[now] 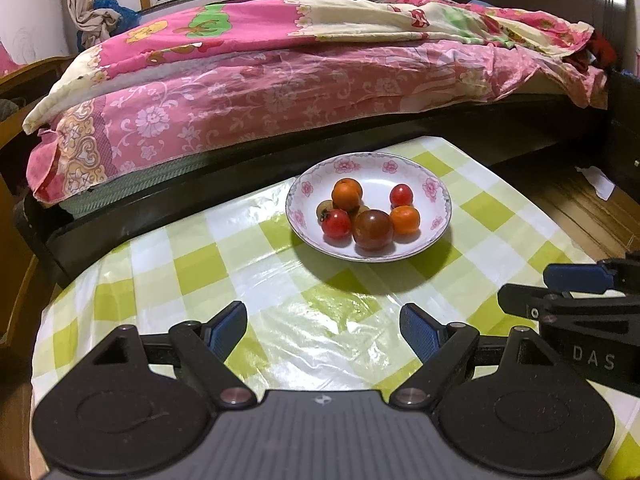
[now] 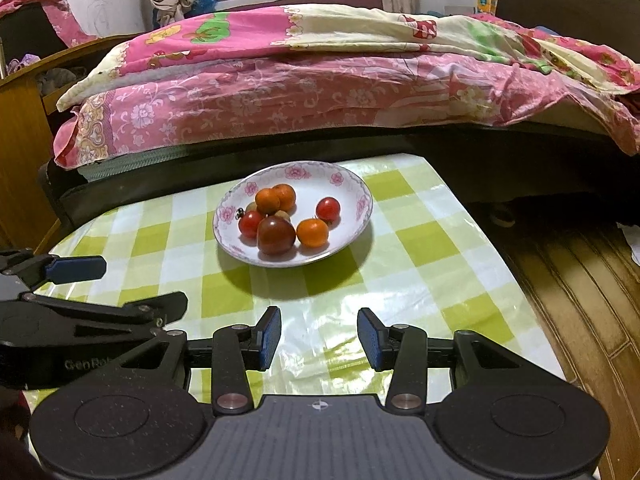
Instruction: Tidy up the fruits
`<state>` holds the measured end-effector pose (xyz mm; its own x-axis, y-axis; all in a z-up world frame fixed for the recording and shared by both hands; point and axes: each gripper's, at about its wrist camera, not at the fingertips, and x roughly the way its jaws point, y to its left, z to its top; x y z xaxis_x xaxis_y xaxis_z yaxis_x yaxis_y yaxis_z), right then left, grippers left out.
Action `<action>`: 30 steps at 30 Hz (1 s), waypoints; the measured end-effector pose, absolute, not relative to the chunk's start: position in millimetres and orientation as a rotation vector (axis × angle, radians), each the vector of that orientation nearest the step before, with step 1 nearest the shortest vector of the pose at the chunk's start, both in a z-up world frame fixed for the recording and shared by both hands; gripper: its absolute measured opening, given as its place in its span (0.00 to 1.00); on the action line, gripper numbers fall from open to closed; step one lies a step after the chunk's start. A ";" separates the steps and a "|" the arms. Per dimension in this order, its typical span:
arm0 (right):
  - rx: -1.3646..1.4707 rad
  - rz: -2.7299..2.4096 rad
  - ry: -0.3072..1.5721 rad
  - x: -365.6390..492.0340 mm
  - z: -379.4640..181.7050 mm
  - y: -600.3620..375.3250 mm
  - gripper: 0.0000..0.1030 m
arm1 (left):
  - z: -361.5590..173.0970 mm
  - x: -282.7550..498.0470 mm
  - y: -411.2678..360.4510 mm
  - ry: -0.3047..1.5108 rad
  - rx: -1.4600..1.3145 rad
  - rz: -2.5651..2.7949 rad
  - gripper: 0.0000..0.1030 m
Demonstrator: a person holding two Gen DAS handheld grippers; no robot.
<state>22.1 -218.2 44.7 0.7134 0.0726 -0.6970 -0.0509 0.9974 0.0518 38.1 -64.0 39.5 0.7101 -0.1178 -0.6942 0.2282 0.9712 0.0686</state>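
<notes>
The left gripper (image 1: 324, 330) is hanging with jaws spread wide, empty; the right gripper (image 2: 319, 336) is gaping narrower, holding nothing. Beyond them, the plate (image 1: 434, 216) is sitting on the checked table (image 1: 200, 264), cradling the fruits (image 1: 370, 214).

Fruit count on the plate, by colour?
On the white floral-rimmed ceramic plate:
Round orange fruits: 3
Small red tomatoes: 2
Large dark red-brown tomato: 1
Small olive-brown fruits, partly hidden: 2
Total: 8
</notes>
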 end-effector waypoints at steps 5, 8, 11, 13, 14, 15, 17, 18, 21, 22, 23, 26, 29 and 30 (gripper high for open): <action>0.033 0.056 0.782 13.1 43.4 -219.1 0.37 | 39.3 31.0 -65.3 0.756 0.162 -0.199 0.89; 0.034 0.050 0.783 8.8 42.9 -219.8 0.39 | 38.2 26.9 -66.8 0.761 0.166 -0.207 0.89; 0.033 0.041 0.784 5.5 42.5 -220.2 0.42 | 36.8 22.7 -68.8 0.763 0.176 -0.212 0.89; 0.033 0.042 0.787 3.4 41.7 -219.7 0.42 | 36.2 19.7 -69.9 0.764 0.182 -0.213 0.89; 0.032 0.043 0.788 2.6 41.3 -219.2 0.42 | 36.3 19.0 -70.2 0.764 0.183 -0.212 0.89; 0.029 0.044 0.789 2.0 41.0 -218.6 0.42 | 36.6 18.0 -70.1 0.763 0.184 -0.211 0.89; 0.030 0.045 0.791 0.4 40.9 -217.9 0.42 | 37.1 16.6 -69.4 0.765 0.180 -0.209 0.89; 0.030 0.046 0.792 -0.4 41.0 -217.8 0.42 | 37.3 15.5 -68.7 0.766 0.178 -0.209 0.89; 0.032 0.047 0.791 -2.6 41.6 -217.3 0.42 | 37.1 12.7 -67.7 0.771 0.177 -0.210 0.89; 0.033 0.047 0.793 -3.3 41.4 -217.0 0.42 | 37.0 11.3 -67.4 0.771 0.178 -0.211 0.89; 0.032 0.048 0.796 -4.1 40.9 -216.6 0.42 | 37.0 9.9 -67.4 0.770 0.180 -0.210 0.89; 0.026 0.050 0.800 -7.0 40.0 -214.7 0.42 | 37.1 7.4 -66.7 0.771 0.182 -0.206 0.89; 0.024 0.052 0.802 -10.1 40.1 -213.7 0.42 | 37.1 5.9 -65.0 0.772 0.181 -0.202 0.89; 0.023 0.052 0.802 -11.1 40.2 -213.6 0.42 | 37.2 5.4 -64.5 0.772 0.181 -0.200 0.89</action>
<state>-11.1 -213.6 40.2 0.6943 0.0557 -0.7175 -0.0379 0.9984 0.0408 5.4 -64.5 37.2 0.6996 -0.1128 -0.7056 0.2447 0.9656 0.0883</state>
